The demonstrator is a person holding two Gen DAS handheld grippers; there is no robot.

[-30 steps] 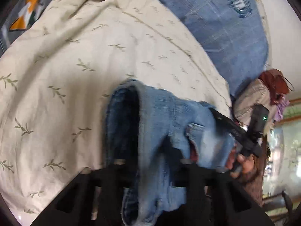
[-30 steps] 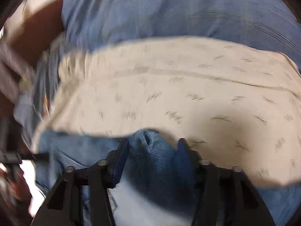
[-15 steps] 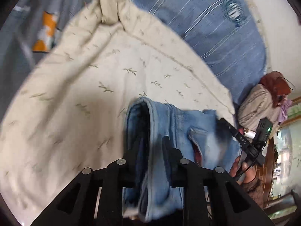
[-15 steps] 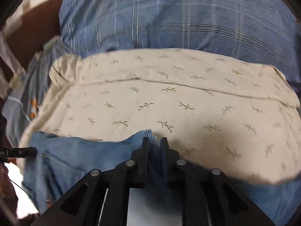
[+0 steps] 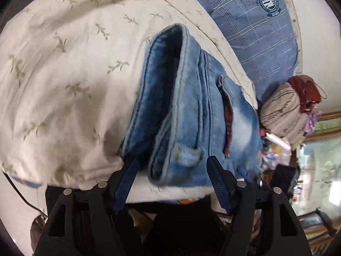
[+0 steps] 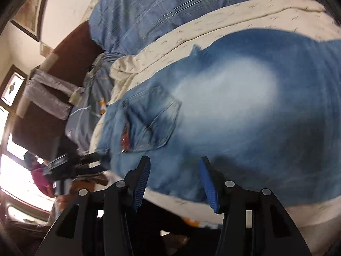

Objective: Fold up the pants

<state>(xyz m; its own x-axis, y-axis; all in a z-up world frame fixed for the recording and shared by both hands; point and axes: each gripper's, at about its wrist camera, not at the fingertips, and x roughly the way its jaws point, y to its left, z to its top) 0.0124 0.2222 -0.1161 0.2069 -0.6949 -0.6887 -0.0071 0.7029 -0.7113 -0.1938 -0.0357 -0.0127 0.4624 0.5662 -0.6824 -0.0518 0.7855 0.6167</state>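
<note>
Both tongs, left (image 5: 171,178) and right (image 6: 173,180), gape empty near the folded jeans (image 5: 191,115), limp heavy denim best pinched at the thick near hem.

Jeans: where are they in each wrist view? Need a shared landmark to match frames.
Left wrist: jeans run from upper centre down to the open left gripper, folded, lying on the cream blanket.
Right wrist: jeans fill the centre and right, just ahead of the open right gripper.
Shared landmark: the back pocket with red lining, at and.
</note>
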